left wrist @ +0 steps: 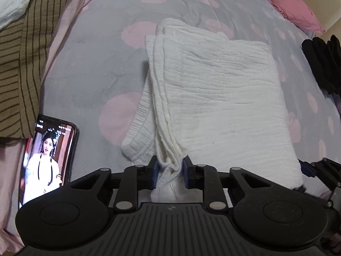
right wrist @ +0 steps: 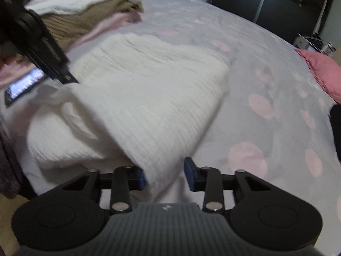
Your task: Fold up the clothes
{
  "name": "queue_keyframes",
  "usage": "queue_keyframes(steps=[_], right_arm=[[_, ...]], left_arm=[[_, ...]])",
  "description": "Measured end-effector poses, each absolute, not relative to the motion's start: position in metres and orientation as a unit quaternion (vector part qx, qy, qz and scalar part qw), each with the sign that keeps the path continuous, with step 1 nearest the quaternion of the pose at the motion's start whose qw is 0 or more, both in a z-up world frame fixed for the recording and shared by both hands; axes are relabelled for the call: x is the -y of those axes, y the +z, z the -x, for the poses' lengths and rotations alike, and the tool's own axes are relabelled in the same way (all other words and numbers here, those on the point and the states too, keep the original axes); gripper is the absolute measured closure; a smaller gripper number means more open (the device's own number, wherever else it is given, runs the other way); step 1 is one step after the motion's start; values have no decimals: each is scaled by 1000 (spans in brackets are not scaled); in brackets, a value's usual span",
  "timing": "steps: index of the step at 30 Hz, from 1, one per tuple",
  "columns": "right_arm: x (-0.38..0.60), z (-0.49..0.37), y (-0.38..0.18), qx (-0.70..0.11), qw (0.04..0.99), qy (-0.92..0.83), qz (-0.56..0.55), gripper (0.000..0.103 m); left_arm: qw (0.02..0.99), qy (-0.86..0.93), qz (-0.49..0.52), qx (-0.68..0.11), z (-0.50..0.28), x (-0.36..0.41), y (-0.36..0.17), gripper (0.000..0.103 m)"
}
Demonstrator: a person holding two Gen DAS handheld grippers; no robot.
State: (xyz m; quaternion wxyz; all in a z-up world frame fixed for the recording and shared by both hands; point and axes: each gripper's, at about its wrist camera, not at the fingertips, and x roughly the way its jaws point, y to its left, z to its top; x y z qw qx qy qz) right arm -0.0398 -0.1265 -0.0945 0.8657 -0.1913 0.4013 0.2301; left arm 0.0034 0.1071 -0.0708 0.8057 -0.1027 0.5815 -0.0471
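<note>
Beside white garment (left wrist: 213, 98), lit phone (left wrist: 46, 160) clear only left-wrist.

Place: I'm in a home bedroom.
Evidence: a bed (left wrist: 89, 68) with dotted cover, pink pillow (left wrist: 292, 6), stacked clothes (left wrist: 19, 49).

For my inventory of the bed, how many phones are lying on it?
1. The phone lies on the bed cover with its screen lit, left of the white garment and below the striped cloth. Others may be hidden under the clothes.
</note>
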Motion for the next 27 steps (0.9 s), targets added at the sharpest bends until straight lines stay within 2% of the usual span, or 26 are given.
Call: queue_keyframes(steps=[8,13,15,19,24,27], right_arm=[[148,57,-89,-415,857,221,210,72],[146,86,-74,-359,873,241,226,75],[144,98,-68,-340,876,262,222,81],[128,112,-63,-322,868,294,240,86],[112,100,-79,-348,856,292,248,85],[110,92,-84,-333,875,243,255,83]], left_arm=[[806,-48,101,-581,-1,-107,-71,84],[809,-49,89,-579,1,-103,-67,84],[809,-49,88,-579,0,-101,-66,84],[811,-48,77,-578,-1,-98,-66,84],[812,-47,68,-578,-1,-95,-65,84],[812,-48,70,-577,1,-95,-63,83]])
